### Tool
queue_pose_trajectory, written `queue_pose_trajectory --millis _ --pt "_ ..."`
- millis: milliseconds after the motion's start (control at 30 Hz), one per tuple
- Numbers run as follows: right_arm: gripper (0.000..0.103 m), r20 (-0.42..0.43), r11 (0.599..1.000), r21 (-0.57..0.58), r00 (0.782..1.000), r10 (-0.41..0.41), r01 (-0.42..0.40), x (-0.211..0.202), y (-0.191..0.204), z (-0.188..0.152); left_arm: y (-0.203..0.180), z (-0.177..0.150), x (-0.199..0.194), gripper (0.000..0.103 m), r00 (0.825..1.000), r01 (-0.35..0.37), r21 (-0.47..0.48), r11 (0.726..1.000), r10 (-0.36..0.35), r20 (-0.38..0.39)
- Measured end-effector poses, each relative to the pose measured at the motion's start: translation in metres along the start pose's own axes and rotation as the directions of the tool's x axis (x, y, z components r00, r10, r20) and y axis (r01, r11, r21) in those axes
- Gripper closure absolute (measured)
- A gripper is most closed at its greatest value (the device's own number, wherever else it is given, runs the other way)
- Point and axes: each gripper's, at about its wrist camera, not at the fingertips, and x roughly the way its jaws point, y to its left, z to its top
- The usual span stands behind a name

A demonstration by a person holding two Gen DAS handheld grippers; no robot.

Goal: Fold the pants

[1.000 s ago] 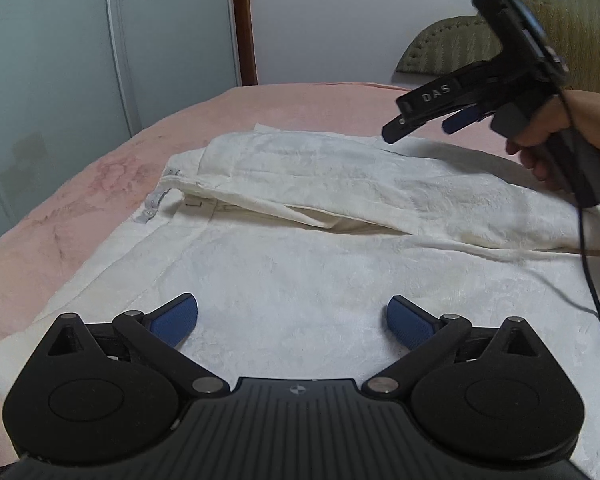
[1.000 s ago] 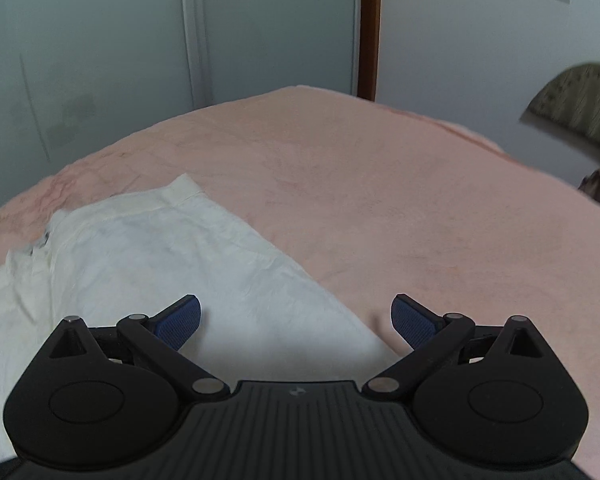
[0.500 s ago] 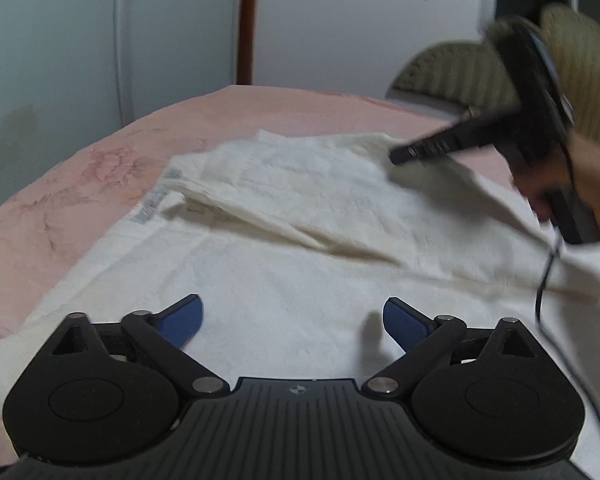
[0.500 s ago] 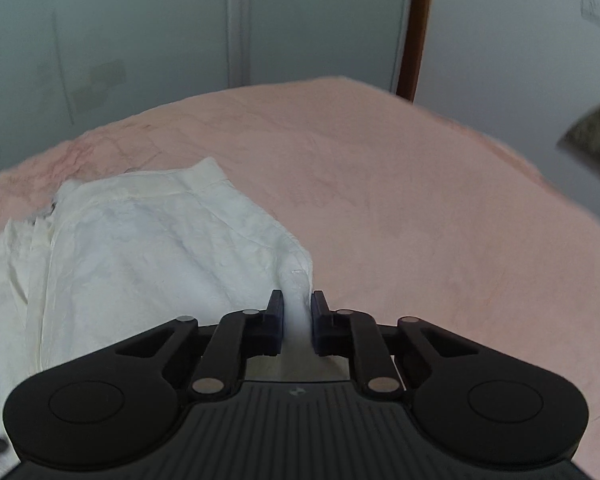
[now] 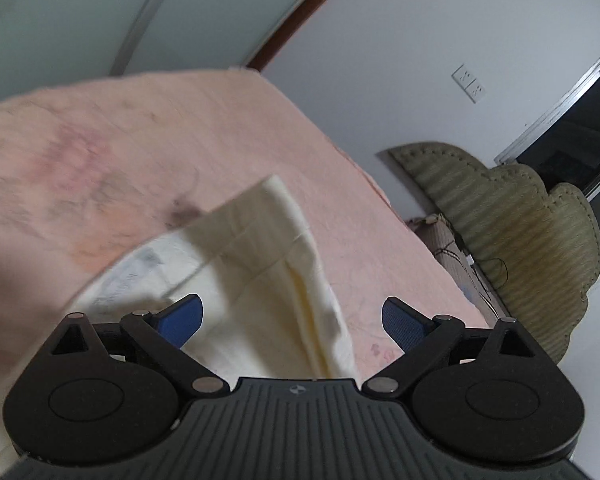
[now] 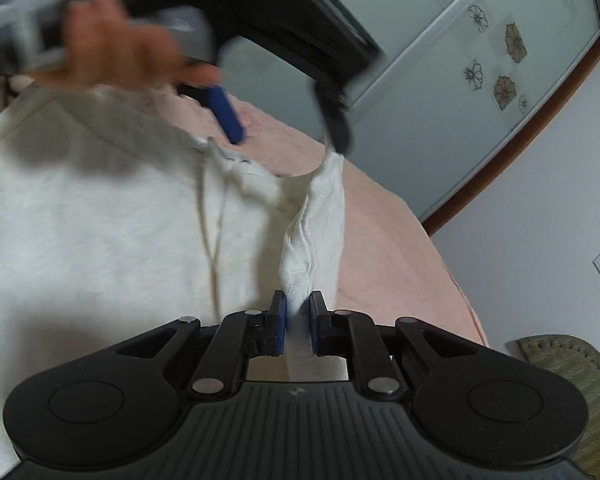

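White pants [image 6: 100, 220] lie spread on a pink bed [image 6: 380, 248]. My right gripper [image 6: 298, 310] is shut on a bunched fold at the pants' edge, and the cloth rises in a ridge from the bed into its pads. In the right wrist view a hand [image 6: 112, 52] holds my left gripper [image 6: 280, 124] just above the far end of that ridge, jaws wide apart. In the left wrist view, the left gripper [image 5: 292, 322] is open over a corner of the pants [image 5: 268, 264], with cloth below and between the fingers but not pinched.
The pink bed [image 5: 100, 152] ends at a drop on the right. An olive padded headboard [image 5: 520, 216] stands beyond it by a dark window [image 5: 572, 136]. Frosted wardrobe doors [image 6: 480, 60] with flower prints stand behind the bed.
Both views have rolled and swung sideways. The right gripper, shut on the pants' edge half a second ago, now holds the fold lifted. The left gripper has moved to a pants corner and stays open.
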Motion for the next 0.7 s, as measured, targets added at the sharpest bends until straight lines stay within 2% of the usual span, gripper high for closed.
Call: queue_pose_trajectory --millis 33,133,167,200,233,267,300,400,467,500,567,633,700 --pt "0.091 0.004 1.000 0.006 1.000 0.001 -0.001 0.000 0.001 -0.002 0.000 0.001 0.008 0.006 1.000 -0.022 -0.026 0.999 0.021 -0.011" --pt "0.091 0.012 1.000 0.016 1.000 0.001 -0.001 0.000 0.007 -0.002 0.007 0.008 0.025 0.017 0.998 -0.057 -0.121 0.991 0.057 0.002" --pt "0.091 0.014 1.000 0.010 1.000 -0.003 0.003 -0.003 0.010 -0.002 0.007 0.008 0.028 0.029 0.998 -0.067 -0.128 0.989 0.068 0.000" --pt "0.091 0.013 1.000 0.004 1.000 -0.011 0.011 -0.003 0.012 -0.002 0.006 0.010 0.030 0.051 0.996 -0.092 -0.113 0.989 0.093 0.001" --pt "0.089 0.009 1.000 -0.004 1.000 -0.021 0.022 -0.003 0.015 -0.003 0.003 0.010 0.030 0.065 0.994 -0.110 -0.078 0.991 0.110 0.004" --pt "0.088 0.008 0.999 -0.016 0.999 -0.036 0.036 -0.006 0.018 -0.004 0.000 0.008 0.028 0.086 0.994 -0.109 -0.033 0.994 0.109 0.008" --pt "0.083 0.010 0.998 -0.030 0.998 -0.058 0.058 -0.012 0.020 -0.005 -0.002 0.004 0.024 0.095 0.994 -0.105 0.006 0.994 0.105 0.022" --pt "0.069 -0.015 0.995 -0.028 0.995 -0.099 0.099 -0.035 0.018 -0.015 -0.003 -0.011 0.001 0.099 0.991 -0.103 0.087 0.991 0.095 0.093" --pt "0.055 -0.060 0.991 0.011 0.989 -0.133 0.134 -0.049 0.009 -0.027 -0.003 -0.022 -0.016 0.099 0.989 -0.086 0.115 0.990 0.071 0.130" --pt "0.043 -0.082 0.988 0.037 0.986 -0.144 0.148 -0.055 0.004 -0.033 -0.002 -0.028 -0.026 0.099 0.987 -0.077 0.127 0.989 0.058 0.148" --pt "0.041 -0.116 0.975 0.154 0.983 -0.145 0.162 -0.066 -0.010 -0.046 -0.002 -0.040 -0.044 0.099 0.983 -0.067 0.147 0.987 0.040 0.181" --pt "0.041 -0.127 0.929 0.336 0.985 -0.120 0.156 -0.078 -0.023 -0.056 0.000 -0.052 -0.062 0.099 0.978 -0.058 0.168 0.984 0.022 0.207" --pt "0.041 -0.093 0.824 0.553 0.992 -0.086 0.123 -0.094 -0.032 -0.067 0.001 -0.062 -0.077 0.099 0.974 -0.053 0.194 0.980 0.008 0.227"
